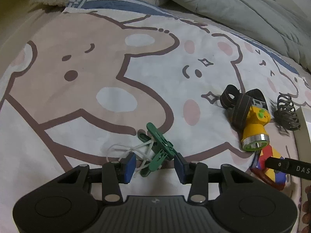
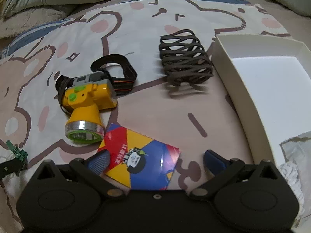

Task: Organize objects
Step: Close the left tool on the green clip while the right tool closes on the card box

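Left hand-held gripper (image 1: 154,164) is clamping on green clips (image 1: 158,151), right hand-held gripper (image 2: 155,159) is straddling card (image 2: 141,159) apart; headlamp (image 2: 87,104), hair claw (image 2: 184,58) are lying unsorted beside box (image 2: 252,89).

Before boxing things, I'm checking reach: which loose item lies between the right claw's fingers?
The glossy red-yellow-blue card; the yellow headlamp lies farther off.

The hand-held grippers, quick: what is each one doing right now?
Left hand-held gripper: closed on the green clips.
Right hand-held gripper: open, with the colourful card between its fingers.
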Action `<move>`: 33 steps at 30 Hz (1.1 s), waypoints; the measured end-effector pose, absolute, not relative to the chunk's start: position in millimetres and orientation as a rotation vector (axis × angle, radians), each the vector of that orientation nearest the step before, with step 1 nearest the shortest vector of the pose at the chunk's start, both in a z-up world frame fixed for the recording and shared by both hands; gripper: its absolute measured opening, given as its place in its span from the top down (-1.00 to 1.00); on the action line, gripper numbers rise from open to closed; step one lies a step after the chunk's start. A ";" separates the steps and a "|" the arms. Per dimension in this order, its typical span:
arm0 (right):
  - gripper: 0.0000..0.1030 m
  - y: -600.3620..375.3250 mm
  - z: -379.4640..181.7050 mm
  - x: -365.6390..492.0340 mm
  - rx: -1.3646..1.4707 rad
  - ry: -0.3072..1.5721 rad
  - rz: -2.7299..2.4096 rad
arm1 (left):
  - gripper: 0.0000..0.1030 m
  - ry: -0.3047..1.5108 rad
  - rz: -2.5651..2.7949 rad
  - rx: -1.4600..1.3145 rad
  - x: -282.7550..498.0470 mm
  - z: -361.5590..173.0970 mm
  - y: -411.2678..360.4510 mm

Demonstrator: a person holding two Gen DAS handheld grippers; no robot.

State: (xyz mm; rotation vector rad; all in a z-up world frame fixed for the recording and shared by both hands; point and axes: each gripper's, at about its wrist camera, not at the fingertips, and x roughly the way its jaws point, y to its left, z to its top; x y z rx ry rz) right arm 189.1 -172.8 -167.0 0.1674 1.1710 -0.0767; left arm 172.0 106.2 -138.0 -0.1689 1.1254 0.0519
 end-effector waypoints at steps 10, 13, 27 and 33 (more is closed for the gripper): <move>-1.00 -160.1 -172.6 197.7 0.247 1.179 -0.085 | 0.12 1.100 0.047 -0.147 178.1 -142.9 94.9; -1.00 -152.6 -175.6 200.3 0.216 1.180 -0.111 | 0.12 1.104 0.048 -0.134 179.2 -144.3 91.8; -1.00 -140.3 -182.0 199.7 0.060 1.186 -0.142 | -0.05 1.129 0.111 -0.119 182.0 -150.2 80.4; -1.00 -158.4 -180.2 189.5 0.059 1.226 -0.176 | 0.17 1.135 0.118 -0.086 182.0 -151.3 79.2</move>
